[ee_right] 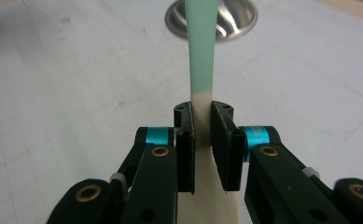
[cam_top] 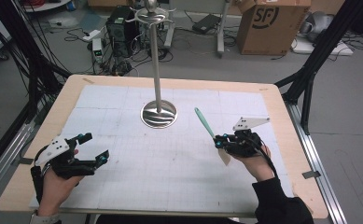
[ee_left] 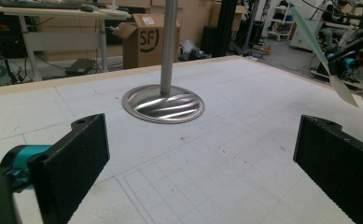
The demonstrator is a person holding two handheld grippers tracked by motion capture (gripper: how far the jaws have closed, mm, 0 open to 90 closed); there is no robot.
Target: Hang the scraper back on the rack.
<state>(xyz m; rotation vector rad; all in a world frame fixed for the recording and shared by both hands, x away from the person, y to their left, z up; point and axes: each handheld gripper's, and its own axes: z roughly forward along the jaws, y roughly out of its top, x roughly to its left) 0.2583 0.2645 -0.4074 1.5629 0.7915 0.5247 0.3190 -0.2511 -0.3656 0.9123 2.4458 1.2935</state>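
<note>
A spatula (cam_top: 203, 121) with a mint-green handle and a cream blade is held off the table at the right, handle pointing up and away toward the stand. My right gripper (cam_top: 219, 141) is shut on it where handle meets blade. In the right gripper view, both pads of that gripper (ee_right: 202, 140) press the spatula (ee_right: 201, 51), and the blade hangs below the jaws. My left gripper (cam_top: 94, 147) rests low at the table's near left, jaws wide apart with nothing between them. The left gripper view looks between its jaws (ee_left: 202, 158) toward the stand.
A metal stand with a round ribbed base (cam_top: 159, 114) and a tall pole (cam_top: 157, 60) topped by hooks rises at the table's middle back. A white gridded mat (cam_top: 170, 158) covers the wooden table. Cardboard box (cam_top: 272, 23) and cables lie on the floor beyond.
</note>
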